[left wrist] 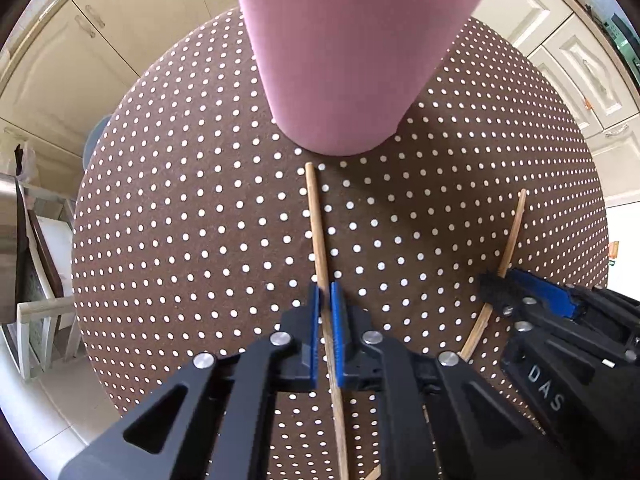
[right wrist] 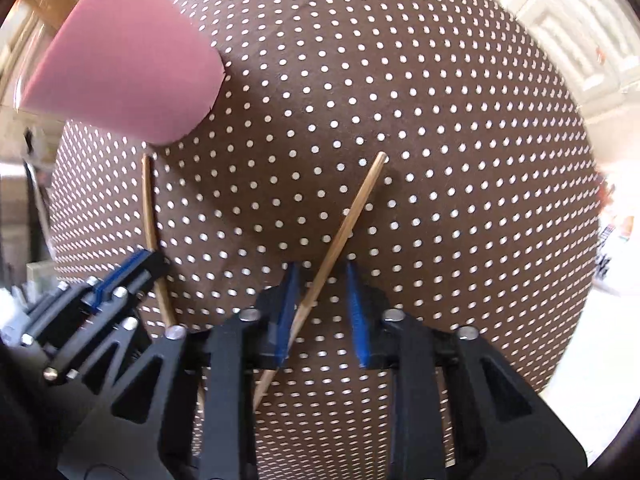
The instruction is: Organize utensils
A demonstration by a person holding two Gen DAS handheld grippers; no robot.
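With the left gripper [left wrist: 325, 300] clenched on one chopstick [left wrist: 318, 236] on the tabletop [left wrist: 180, 220] before the cup [left wrist: 344, 60], centre the right gripper [right wrist: 322, 280], still released, over its chopstick [right wrist: 352, 216] before clamping.

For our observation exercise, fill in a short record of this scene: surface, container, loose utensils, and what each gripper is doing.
surface: round table under a brown cloth with white dots
container: pink cup, upright, wooden sticks showing in its top
loose utensils: two wooden chopsticks, left chopstick and right chopstick, lying apart on the cloth
left gripper: jaws nearly shut around the left chopstick
right gripper: jaws astride the right chopstick with a visible gap; one pad touches it
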